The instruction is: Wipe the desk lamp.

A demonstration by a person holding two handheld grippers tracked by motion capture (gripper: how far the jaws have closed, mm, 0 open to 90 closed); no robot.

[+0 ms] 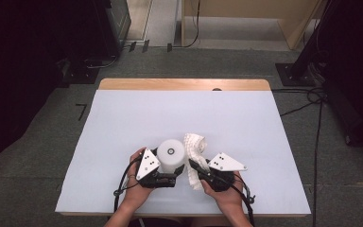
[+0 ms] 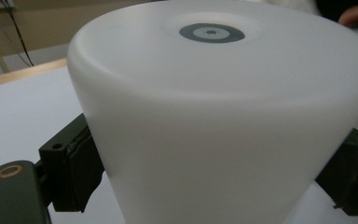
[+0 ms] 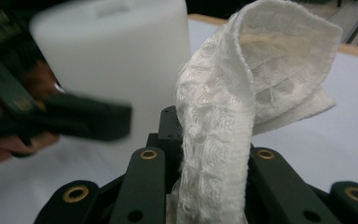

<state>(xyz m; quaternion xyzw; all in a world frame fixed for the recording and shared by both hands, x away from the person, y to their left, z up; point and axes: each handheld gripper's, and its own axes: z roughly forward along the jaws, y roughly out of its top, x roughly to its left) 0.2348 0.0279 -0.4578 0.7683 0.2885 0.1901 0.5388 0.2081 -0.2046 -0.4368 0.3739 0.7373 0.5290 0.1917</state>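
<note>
Both grippers grip: left gripper (image 1: 166, 178) clamps the white cup (image 1: 171, 153), right gripper (image 1: 194, 166) pinches the cloth (image 1: 194, 144).

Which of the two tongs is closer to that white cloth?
The right. The right tongs are clamped on the white cloth, which rises from between their jaws. The left tongs grip the white cup turned upside down just left of the cloth.

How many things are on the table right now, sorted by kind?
White cup, upside down: 1
White cloth: 1
Hand-held gripper: 2, left and right
Total: 4
</note>
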